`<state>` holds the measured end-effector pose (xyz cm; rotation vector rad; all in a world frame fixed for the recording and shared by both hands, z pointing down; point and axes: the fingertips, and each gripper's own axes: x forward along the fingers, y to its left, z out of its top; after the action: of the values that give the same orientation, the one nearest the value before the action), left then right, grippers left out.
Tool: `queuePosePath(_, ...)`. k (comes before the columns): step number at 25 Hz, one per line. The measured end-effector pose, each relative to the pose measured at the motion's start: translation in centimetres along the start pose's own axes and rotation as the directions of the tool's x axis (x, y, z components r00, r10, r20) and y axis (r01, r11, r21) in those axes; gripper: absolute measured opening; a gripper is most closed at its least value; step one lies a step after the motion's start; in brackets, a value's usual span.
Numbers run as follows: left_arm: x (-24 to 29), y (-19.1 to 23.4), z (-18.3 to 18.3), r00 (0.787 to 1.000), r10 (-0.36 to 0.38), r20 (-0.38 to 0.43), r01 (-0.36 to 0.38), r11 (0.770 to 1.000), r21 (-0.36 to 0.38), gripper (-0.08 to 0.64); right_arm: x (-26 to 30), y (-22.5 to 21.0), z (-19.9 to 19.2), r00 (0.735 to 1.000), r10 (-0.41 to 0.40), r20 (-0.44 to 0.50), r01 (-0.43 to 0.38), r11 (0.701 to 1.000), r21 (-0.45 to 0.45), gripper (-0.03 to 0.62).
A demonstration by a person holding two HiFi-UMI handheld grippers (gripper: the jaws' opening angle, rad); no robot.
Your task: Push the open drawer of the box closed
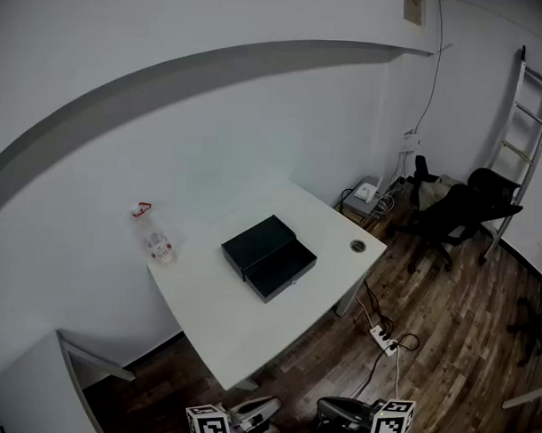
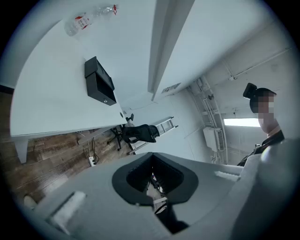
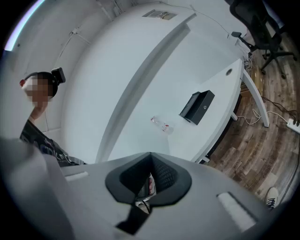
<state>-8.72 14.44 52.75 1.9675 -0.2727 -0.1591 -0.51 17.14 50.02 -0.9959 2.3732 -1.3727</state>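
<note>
A black box (image 1: 259, 240) lies in the middle of the white table (image 1: 240, 330), and its open drawer (image 1: 282, 269) sticks out toward the table's near right side. The box also shows small in the left gripper view (image 2: 98, 82) and in the right gripper view (image 3: 199, 107). Both grippers hang low at the bottom edge of the head view, well short of the table: the left gripper (image 1: 257, 413) beside its marker cube and the right gripper (image 1: 344, 416) beside its own. Each one's jaws stand together with nothing between them, left (image 2: 152, 180) and right (image 3: 149, 180).
A clear plastic bottle (image 1: 157, 243) with a red label lies at the table's far left corner. A round cable hole (image 1: 358, 246) sits at its right corner. On the wooden floor to the right are a black office chair (image 1: 457, 213), a ladder (image 1: 522, 131) and a power strip (image 1: 382, 339).
</note>
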Motion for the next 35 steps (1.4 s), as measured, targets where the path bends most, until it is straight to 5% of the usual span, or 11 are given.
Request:
queuePosePath(23, 1.7, 1.1, 1.2, 0.999, 0.032, 0.016, -0.032, 0.999, -0.013, 0.003, -0.3, -1.8, 3.3, 1.000, 0.002, 0.006, -0.002, 1.000, -0.010, 0.005)
queuePosePath(35, 6.8, 2.7, 3.6, 0.978, 0.146, 0.148, -0.145, 0.989, -0.017, 0.003, -1.4, -6.5, 9.5, 0.994, 0.078, -0.075, -0.079, 0.997, -0.004, 0.005)
